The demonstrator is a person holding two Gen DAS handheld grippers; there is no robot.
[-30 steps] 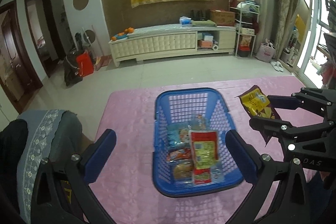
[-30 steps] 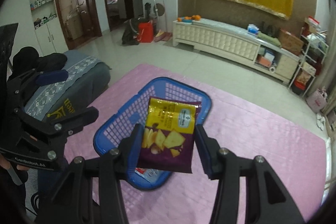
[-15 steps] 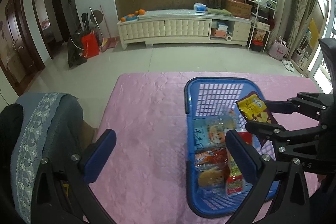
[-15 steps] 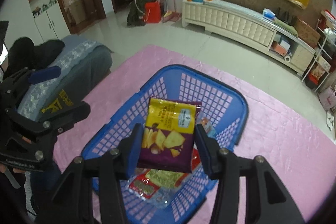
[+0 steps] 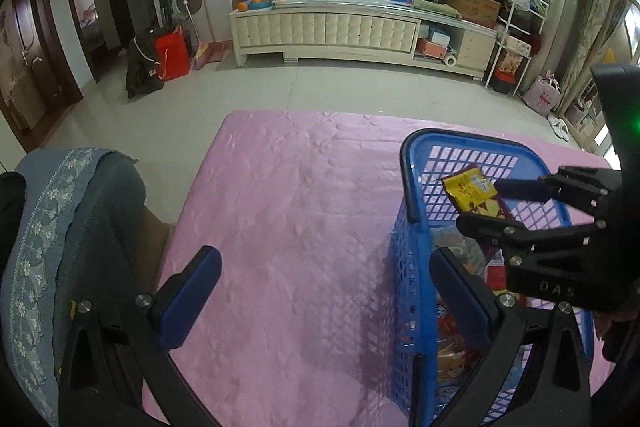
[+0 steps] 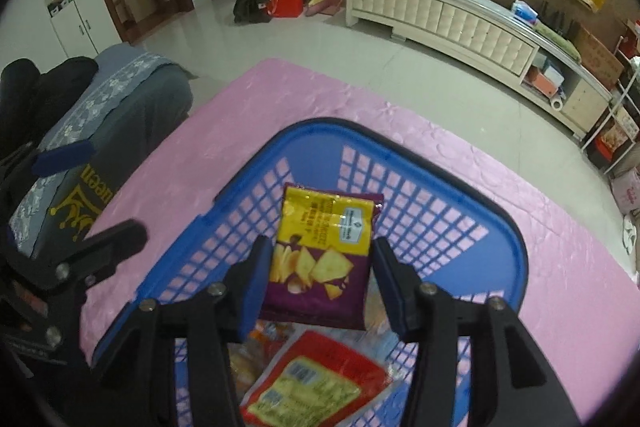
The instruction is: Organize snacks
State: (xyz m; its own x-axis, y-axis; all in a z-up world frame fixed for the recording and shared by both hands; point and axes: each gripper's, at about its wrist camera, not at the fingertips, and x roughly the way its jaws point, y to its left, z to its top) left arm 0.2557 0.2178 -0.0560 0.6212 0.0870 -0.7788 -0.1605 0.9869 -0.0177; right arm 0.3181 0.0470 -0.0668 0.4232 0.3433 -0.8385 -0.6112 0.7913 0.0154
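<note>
A blue plastic basket (image 6: 400, 143) stands on the pink tablecloth (image 5: 300, 207), with a red packet (image 6: 316, 383) and other snacks lying inside. My right gripper (image 6: 320, 251) hangs over the basket and its jaws are opening. A yellow and purple chip bag (image 6: 324, 239) stands upright between its pads, with a slim gap on the right side. In the left wrist view the same bag (image 5: 470, 187) sits above the basket rim (image 5: 404, 179). My left gripper (image 5: 324, 267) is open and holds nothing, low over the cloth just left of the basket.
A chair draped in grey-blue cloth (image 5: 60, 227) stands at the table's left edge. Bare pink cloth stretches left of the basket. Beyond the table are a tiled floor and a long white cabinet (image 5: 328, 27) against the far wall.
Both grippers have sunk toward the table. The right one carried the chip bag from beside the basket to over it, and its jaws now stand wider. The left one shifted left of the basket.
</note>
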